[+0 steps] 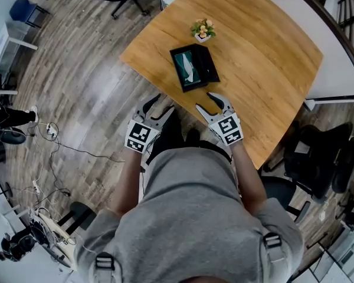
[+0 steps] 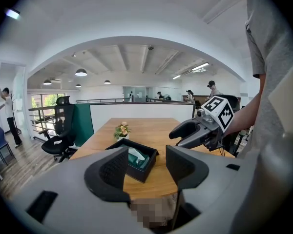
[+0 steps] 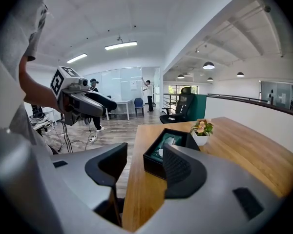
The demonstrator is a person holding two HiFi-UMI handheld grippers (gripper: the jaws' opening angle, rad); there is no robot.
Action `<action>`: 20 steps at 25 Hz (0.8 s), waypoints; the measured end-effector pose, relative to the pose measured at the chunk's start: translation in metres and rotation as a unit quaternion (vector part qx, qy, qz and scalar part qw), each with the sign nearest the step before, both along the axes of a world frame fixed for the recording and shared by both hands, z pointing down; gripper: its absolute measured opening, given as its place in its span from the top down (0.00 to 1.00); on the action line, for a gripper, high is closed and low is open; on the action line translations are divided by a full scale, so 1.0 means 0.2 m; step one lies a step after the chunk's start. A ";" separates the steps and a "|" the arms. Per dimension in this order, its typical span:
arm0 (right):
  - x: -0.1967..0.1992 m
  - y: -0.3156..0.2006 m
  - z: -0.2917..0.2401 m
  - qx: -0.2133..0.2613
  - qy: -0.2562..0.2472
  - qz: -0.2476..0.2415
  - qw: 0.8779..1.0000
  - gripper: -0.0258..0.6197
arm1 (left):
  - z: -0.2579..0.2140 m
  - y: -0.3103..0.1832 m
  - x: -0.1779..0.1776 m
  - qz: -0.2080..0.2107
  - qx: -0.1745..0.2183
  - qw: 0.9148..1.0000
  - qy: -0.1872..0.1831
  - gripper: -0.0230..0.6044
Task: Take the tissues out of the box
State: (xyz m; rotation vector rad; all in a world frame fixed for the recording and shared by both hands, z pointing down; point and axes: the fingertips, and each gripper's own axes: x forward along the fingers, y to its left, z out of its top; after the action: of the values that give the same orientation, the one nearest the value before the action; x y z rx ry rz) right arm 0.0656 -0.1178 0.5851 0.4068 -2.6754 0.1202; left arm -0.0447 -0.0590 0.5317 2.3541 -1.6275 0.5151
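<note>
I could read no words, numbers or brand names in any view. At lower centre of the head view, the white cube (image 1: 138,137) on the left gripper (image 1: 158,106) and the white cube (image 1: 227,128) on the right gripper (image 1: 205,101) carried only black-and-white square patterns. The black rectangular tissue box (image 1: 211,66) showed no legible print.

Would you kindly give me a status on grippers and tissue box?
Left gripper open, empty, off the table edge. Right gripper open, empty, just short of tissue box. Tissue inside, untouched. Flower pot beyond box, not blocking.
</note>
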 end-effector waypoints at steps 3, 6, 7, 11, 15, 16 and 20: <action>-0.04 -0.06 0.01 0.004 0.006 -0.003 1.000 0.60 | 0.00 -0.07 -0.03 0.002 0.004 1.000 0.003 0.56; -0.08 -0.12 0.04 0.009 0.013 -0.006 1.000 0.60 | 0.02 -0.15 -0.07 0.009 0.008 1.000 0.006 0.56; -0.09 -0.14 0.05 0.008 0.019 -0.002 1.000 0.60 | 0.02 -0.17 -0.08 0.013 0.008 1.000 0.007 0.56; -0.17 -0.22 0.07 0.004 0.028 0.018 0.999 0.61 | 0.02 -0.23 -0.14 0.030 0.006 0.999 0.015 0.56; -0.25 -0.27 0.09 0.000 0.034 0.021 0.999 0.62 | 0.05 -0.28 -0.22 0.040 -0.002 0.999 0.013 0.56; -0.27 -0.28 0.10 -0.002 0.035 0.022 0.999 0.62 | 0.06 -0.29 -0.25 0.042 -0.004 0.999 0.012 0.56; -0.32 -0.31 0.12 -0.010 0.038 0.029 0.999 0.62 | 0.07 -0.35 -0.31 0.048 -0.007 0.999 0.015 0.56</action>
State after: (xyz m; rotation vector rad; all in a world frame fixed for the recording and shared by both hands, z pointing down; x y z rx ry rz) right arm 0.0023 -0.1799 0.6101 0.4739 -2.5861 0.1445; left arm -0.1075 -0.1296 0.5451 2.4272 -1.5004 0.5052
